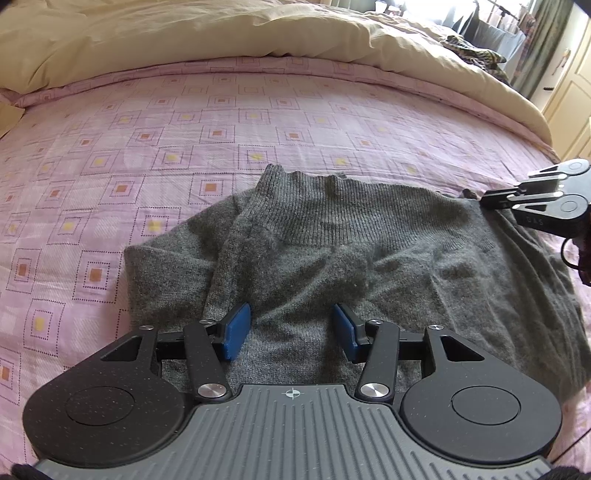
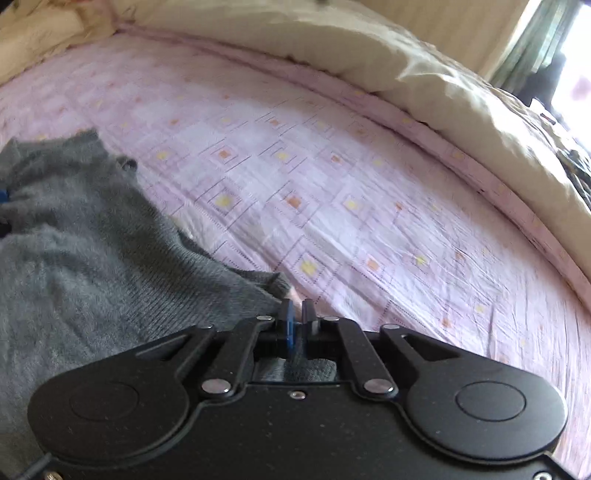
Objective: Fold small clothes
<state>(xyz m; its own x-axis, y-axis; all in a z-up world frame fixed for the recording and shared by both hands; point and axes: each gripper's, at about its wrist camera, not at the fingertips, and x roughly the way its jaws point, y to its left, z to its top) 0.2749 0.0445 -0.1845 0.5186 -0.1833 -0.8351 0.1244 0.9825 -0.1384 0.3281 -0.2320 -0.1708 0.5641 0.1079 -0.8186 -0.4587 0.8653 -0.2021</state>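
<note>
A grey knitted sweater (image 1: 332, 254) lies rumpled on the near part of the pink patterned bedspread (image 1: 147, 122), its ribbed collar toward the far side. The left gripper (image 1: 291, 328) hovers over its near middle, blue pads spread apart. The right gripper (image 2: 297, 314) is clamped on the sweater's right edge. A cream duvet (image 1: 184, 29) is bunched along the far side.

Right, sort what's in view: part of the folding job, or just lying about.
Job:
grey sweater
left gripper, open over it
right gripper, shut on its edge

Lying about:
cream duvet
patterned cloth
pink bedsheet
</note>
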